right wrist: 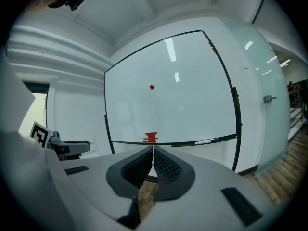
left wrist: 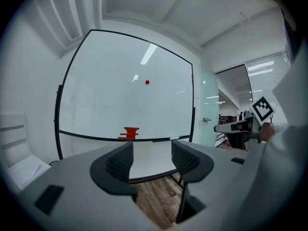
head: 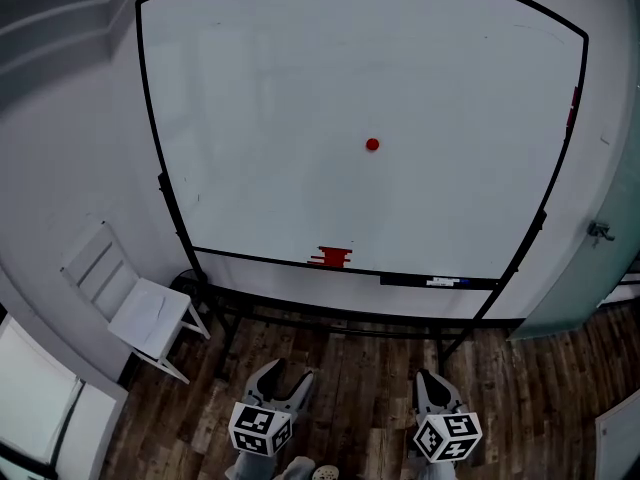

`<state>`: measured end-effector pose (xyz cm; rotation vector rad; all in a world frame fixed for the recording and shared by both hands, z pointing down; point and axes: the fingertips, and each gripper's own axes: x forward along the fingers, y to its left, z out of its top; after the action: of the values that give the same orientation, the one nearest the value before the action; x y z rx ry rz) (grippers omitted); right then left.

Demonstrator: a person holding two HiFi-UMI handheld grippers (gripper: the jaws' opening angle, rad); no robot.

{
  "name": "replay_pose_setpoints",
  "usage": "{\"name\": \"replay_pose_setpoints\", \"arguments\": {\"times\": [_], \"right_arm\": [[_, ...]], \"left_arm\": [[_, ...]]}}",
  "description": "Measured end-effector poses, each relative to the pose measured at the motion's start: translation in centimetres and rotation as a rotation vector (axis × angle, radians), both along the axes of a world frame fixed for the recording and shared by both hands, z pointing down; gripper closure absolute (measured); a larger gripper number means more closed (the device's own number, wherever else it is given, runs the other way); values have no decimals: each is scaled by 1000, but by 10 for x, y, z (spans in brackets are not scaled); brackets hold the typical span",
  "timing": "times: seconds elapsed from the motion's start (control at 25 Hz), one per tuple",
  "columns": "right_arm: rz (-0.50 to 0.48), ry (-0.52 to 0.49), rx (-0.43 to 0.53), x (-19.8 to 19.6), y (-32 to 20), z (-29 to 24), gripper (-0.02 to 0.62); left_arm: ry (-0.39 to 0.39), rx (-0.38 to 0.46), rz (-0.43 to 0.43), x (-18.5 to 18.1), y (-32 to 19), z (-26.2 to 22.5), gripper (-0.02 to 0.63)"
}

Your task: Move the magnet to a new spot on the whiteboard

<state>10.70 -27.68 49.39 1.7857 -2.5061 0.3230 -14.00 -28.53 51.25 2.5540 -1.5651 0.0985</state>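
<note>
Magnet [head: 372,144]: small red dot on whiteboard [head: 280,98], apparently untouched.
Left gripper [head: 287,374]: jaws wide, empty.
Right gripper [head: 430,376]: jaws together, empty.
Progress: approach, grasp and relocation all left to do.

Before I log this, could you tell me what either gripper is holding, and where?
Nothing is held: the left gripper is open, the right gripper shut empty; the magnet sits on the whiteboard.

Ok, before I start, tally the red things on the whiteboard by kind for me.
Round magnet on the whiteboard face: 1
Stepped block on the bottom ledge: 1
Small piece on the right frame edge, too small to identify: 1
Total: 3
</note>
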Motion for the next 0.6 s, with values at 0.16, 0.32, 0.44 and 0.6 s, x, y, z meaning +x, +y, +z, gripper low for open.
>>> {"name": "replay_pose_setpoints", "arguments": {"times": [0.16,0.32,0.44,0.6], "right_arm": [[4,-8,4,-8,-10,1,568],[18,-8,-26,-6,-10,11,568],[40,-8,-48,2,-10,18,568],[48,-2,-57,12,-19,22,568]], "left_arm": [[-9,-1,20,-2,-16,2,362],[-7,-19,51,7,-22,7,362],[-11,-41,68,13,-24,16,362],[-8,-49,85,23,-31,20,362]]}}
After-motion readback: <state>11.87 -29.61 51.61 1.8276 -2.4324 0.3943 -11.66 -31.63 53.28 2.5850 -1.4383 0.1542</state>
